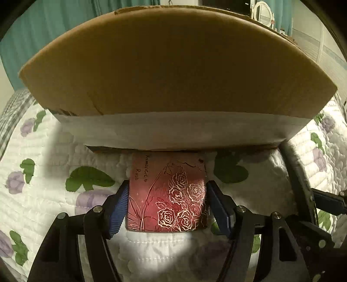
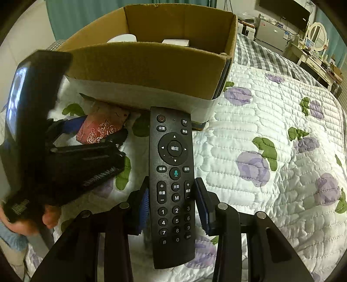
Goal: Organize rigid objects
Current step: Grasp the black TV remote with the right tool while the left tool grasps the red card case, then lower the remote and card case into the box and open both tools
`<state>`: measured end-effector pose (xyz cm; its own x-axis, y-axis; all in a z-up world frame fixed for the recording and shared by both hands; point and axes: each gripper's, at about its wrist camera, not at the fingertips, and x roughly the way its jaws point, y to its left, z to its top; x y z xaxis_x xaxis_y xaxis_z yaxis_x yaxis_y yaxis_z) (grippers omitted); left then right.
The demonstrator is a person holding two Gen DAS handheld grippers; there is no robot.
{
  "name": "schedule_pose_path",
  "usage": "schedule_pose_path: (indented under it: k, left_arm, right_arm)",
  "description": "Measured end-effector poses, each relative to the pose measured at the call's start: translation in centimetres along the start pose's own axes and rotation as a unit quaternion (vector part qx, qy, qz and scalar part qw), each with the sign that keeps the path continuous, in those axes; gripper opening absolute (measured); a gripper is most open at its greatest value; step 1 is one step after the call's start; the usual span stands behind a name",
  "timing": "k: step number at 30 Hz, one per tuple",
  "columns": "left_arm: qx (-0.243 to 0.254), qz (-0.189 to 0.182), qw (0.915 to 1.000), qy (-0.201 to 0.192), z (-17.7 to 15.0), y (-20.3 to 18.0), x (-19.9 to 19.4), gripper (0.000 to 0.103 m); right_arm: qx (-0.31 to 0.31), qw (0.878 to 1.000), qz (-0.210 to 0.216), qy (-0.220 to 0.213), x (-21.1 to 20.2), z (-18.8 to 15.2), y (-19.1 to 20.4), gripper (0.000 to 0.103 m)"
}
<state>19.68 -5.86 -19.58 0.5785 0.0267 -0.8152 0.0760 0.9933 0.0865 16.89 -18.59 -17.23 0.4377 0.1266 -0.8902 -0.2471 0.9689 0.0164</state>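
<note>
Between the right gripper's [image 2: 171,208] blue fingers [image 2: 144,206] sits a black remote [image 2: 172,184], clamped, pointing at the cardboard box [image 2: 151,63] on the bed's quilt [image 2: 271,141]. Left gripper [image 1: 167,204] pinches a red rose-patterned card [image 1: 168,195] against the box's near wall; two white items [image 2: 123,38] lie inside.

a floral quilt [image 2: 271,138] is covering the bed, with a grey checked blanket [image 2: 256,54] lying beyond its far edge. teal curtains [image 1: 41,32] are hanging behind. an oval mirror [image 2: 317,36] is standing on a dresser [image 2: 314,63] at the far right, near a dark screen [image 2: 284,9].
</note>
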Motion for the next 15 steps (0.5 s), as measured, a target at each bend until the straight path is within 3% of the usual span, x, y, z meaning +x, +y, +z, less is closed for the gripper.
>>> schedule_pose_path:
  k: [9, 15]
  left_arm:
    - [-0.017, -0.048, 0.9986, -0.016, -1.6, 2.6, -5.3, 0.070]
    - [-0.020, -0.051, 0.9969, -0.056, -3.2, 3.2, -11.4, 0.070]
  right_arm:
    - [-0.004, 0.999, 0.003, -0.031, -3.1, -0.8, 0.7, 0.037]
    - [0.005, 0.997, 0.028, -0.074, -7.5, -0.5, 0.8, 0.037]
